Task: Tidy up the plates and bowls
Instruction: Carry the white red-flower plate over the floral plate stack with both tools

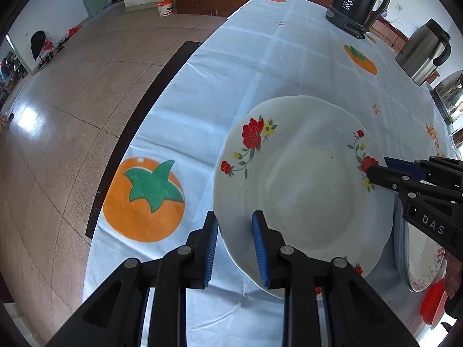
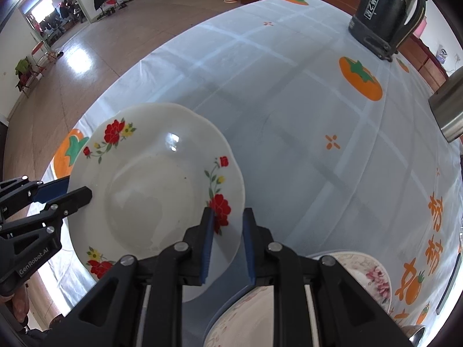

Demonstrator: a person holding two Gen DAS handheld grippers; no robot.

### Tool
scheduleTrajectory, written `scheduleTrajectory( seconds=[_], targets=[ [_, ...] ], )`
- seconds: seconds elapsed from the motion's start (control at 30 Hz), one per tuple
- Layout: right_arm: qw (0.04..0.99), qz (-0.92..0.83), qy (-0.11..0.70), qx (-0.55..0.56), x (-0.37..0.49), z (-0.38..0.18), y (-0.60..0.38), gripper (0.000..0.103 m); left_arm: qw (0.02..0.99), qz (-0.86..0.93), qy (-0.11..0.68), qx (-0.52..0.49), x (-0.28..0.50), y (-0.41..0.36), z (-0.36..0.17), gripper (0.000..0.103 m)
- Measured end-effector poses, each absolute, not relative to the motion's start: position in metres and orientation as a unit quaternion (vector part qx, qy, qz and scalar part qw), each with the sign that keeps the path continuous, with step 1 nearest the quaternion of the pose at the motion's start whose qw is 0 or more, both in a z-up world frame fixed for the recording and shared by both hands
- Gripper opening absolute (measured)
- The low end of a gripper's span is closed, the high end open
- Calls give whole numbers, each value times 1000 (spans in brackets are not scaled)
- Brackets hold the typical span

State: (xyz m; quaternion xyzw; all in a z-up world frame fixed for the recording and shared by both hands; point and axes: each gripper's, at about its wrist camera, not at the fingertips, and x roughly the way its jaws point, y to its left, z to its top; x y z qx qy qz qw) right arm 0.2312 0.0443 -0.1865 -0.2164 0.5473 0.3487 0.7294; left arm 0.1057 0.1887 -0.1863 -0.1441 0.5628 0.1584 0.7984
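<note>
The left gripper (image 1: 235, 245) and right gripper (image 2: 228, 243) each pinched the flowered plate (image 1: 303, 179) between their jaws. It hung above the worktop (image 1: 231, 81).

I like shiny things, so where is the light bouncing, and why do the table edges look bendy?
In the right wrist view, a bright glare spot sits on the flowered plate and sunlight shines off the floor. In the left wrist view, the floor gleams too. Both fisheye views curve the table edges and darken the picture corners.
</note>
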Motion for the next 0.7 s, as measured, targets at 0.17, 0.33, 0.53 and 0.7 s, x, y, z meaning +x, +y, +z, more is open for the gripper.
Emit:
scheduleTrajectory(
  seconds=[0.17, 0.33, 0.53, 0.7],
  targets=[
    [729, 351, 548, -215, 228, -186, 44, 19, 797, 163, 563, -146, 102, 189, -184, 25],
    [729, 353, 546, -213, 227, -184, 44, 18, 796, 167, 563, -146, 97, 189, -183, 25],
    [728, 352, 548, -211, 223, -184, 40, 18, 794, 163, 566, -149, 91, 187, -182, 24],
    [727, 353, 550, -210, 220, -183, 39, 18, 793, 165, 567, -152, 84, 185, -179, 24]
  ],
)
